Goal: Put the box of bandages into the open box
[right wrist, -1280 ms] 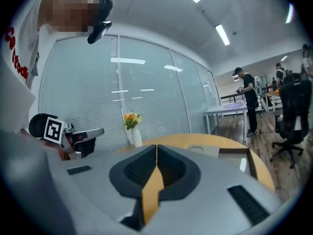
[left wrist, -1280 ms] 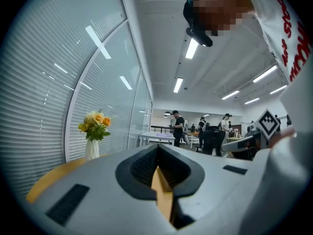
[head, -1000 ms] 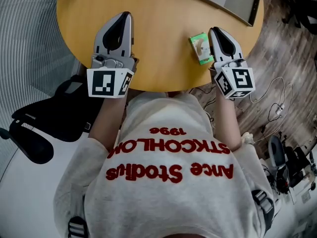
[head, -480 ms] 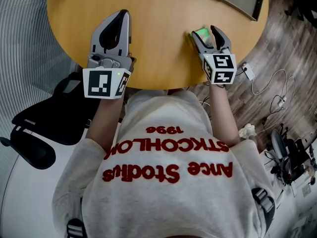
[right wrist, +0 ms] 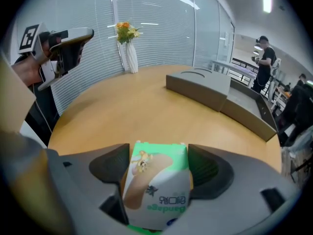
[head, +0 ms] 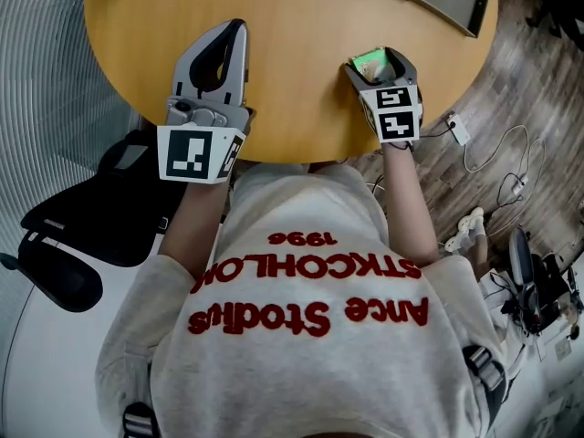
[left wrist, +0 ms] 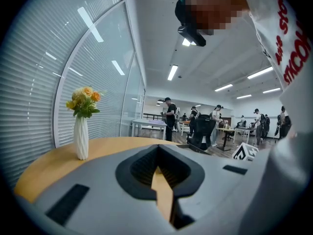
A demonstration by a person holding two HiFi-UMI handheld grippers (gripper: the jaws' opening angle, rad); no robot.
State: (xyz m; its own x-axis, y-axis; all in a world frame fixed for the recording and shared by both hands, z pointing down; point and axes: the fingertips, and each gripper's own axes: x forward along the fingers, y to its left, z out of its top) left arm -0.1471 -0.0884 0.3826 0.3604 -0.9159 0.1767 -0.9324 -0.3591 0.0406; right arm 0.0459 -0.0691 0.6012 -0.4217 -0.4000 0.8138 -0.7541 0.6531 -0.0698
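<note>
On the round wooden desk (head: 301,26) we see the box of bandages (right wrist: 157,185) near the front edge, well apart from the grey open box (right wrist: 247,109). A second ago the right gripper (head: 380,64) lay beside it. Now it tips down over it, and its jaws have just been opening wide astride the box, not clamped on it. The left gripper (head: 233,27) rests as before, jaws together.
</note>
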